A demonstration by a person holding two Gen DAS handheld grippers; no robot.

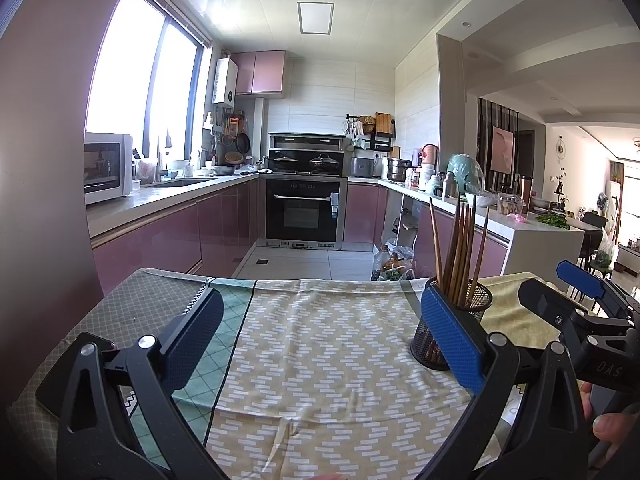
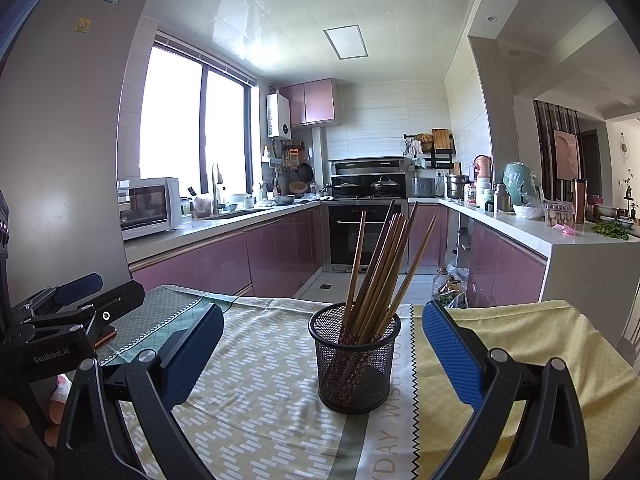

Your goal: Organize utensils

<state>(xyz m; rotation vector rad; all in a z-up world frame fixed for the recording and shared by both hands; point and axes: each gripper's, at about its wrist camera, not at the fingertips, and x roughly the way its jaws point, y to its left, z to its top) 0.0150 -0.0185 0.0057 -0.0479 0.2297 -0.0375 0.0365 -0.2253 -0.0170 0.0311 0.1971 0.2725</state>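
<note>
A black mesh cup [image 2: 354, 364] stands on the patterned cloth with several brown wooden chopsticks [image 2: 380, 268] leaning in it. In the right wrist view the cup sits straight ahead, just beyond my right gripper [image 2: 322, 340], which is open and holds nothing. In the left wrist view the same mesh cup [image 1: 476, 300] is partly hidden behind a blue pad, with its chopsticks [image 1: 460, 248] rising above it. My left gripper [image 1: 320, 328] is open and empty, to the left of the cup over bare cloth.
The table is covered by a patterned cloth [image 2: 256, 392] with a yellow cloth [image 2: 520, 340] on the right. Beyond the table's far edge lies the kitchen floor, with pink cabinets [image 1: 168, 240], an oven [image 1: 304, 212] and a cluttered counter [image 2: 532, 224].
</note>
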